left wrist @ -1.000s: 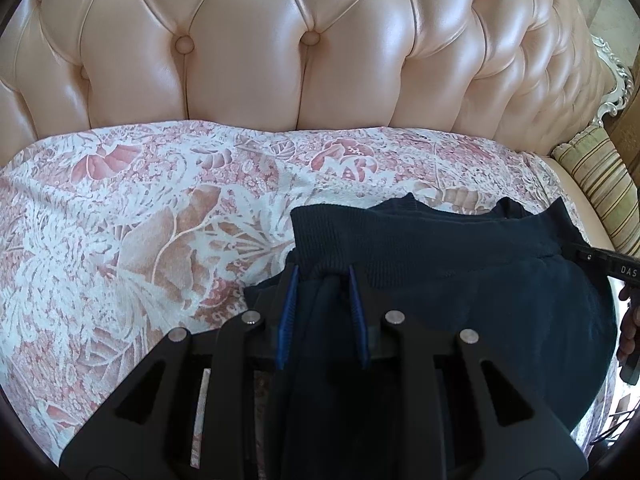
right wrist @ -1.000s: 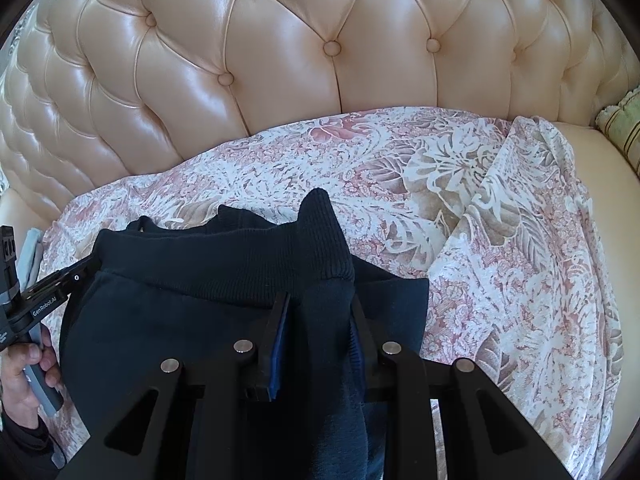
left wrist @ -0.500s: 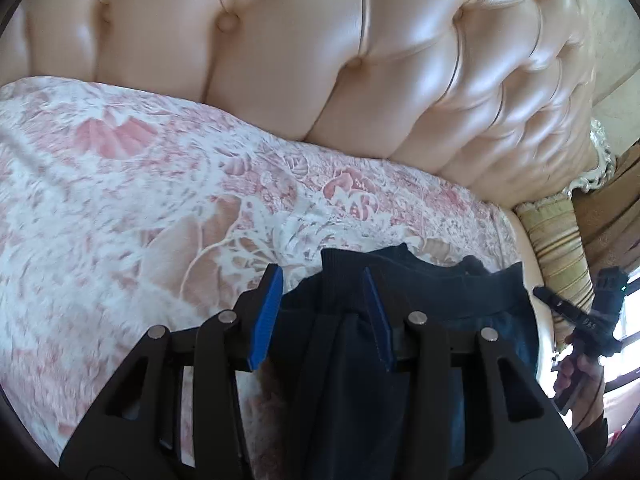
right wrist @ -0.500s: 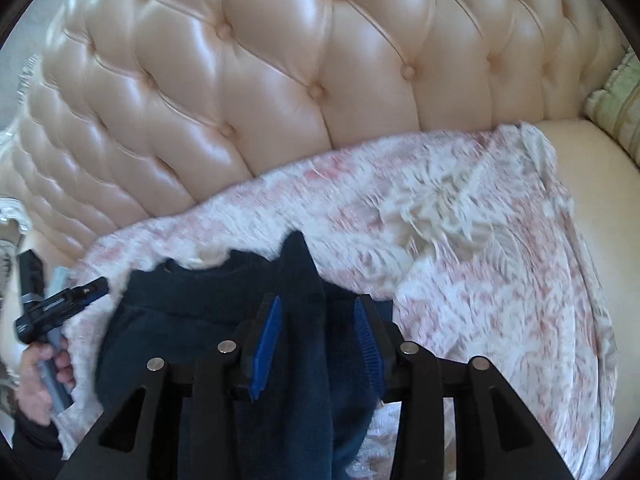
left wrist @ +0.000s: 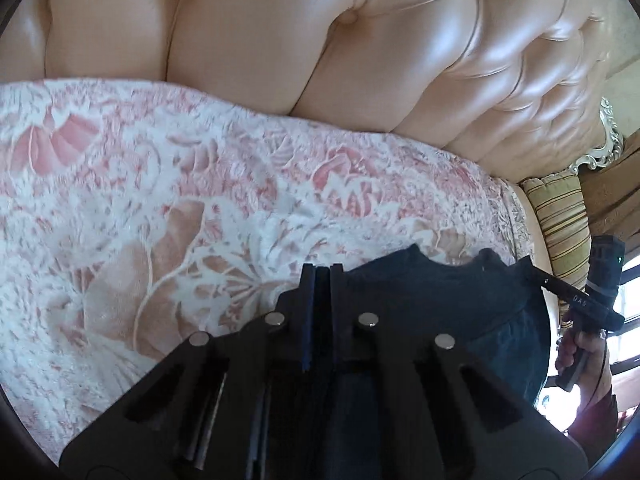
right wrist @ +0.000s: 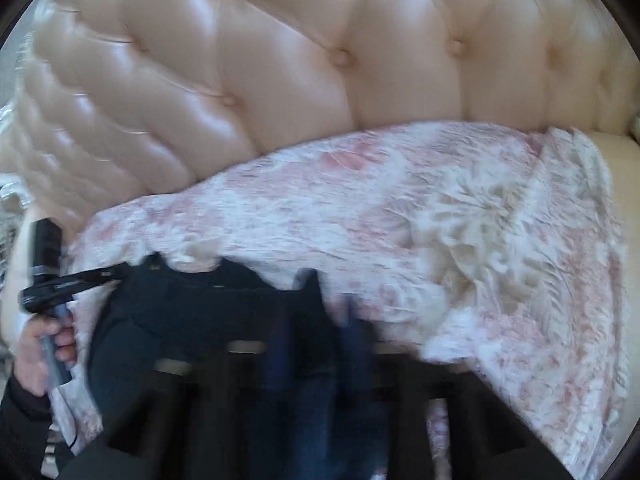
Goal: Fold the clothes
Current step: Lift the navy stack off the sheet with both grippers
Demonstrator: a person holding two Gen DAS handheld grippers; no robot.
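Garment: I see a dark garment (left wrist: 440, 300) lying on the bed toward the near edge, with a wide strip of bare cover between it and the headboard. Its far hem is wavy, with a few small peaks sticking up.

Garment, right view: the same cloth (right wrist: 192, 312) spreads from the middle of the near edge toward the bed's left side. This view is smeared by motion.

Left claw: my left claw (left wrist: 319, 280) sits at the garment's left end, fingers drawn narrow and almost together. A thin fold of the dark cloth looks pinched between the blue pads. From the right wrist I see it side-on (right wrist: 80, 280) at the garment's far-left corner.

Right claw: my right claw (right wrist: 316, 332) is closing, with a bunch of the dark cloth standing up between the fingers. The blur keeps me from telling whether the pads already press on it. From the left wrist it shows at the garment's right end (left wrist: 580, 304).

Hands: the left hand (right wrist: 44, 344) wraps the left handle above a dark sleeve (right wrist: 20, 420). The right hand (left wrist: 584, 352) grips the other handle.

Bed cover: a pink and white floral spread (left wrist: 160, 220) covers the bed and is rumpled toward its right edge (right wrist: 500, 220).

Headboard: tufted, glossy, cream-pink, with buttons (left wrist: 280, 40).

Cushion: a striped cushion (left wrist: 560, 220) stands at the right end of the headboard.
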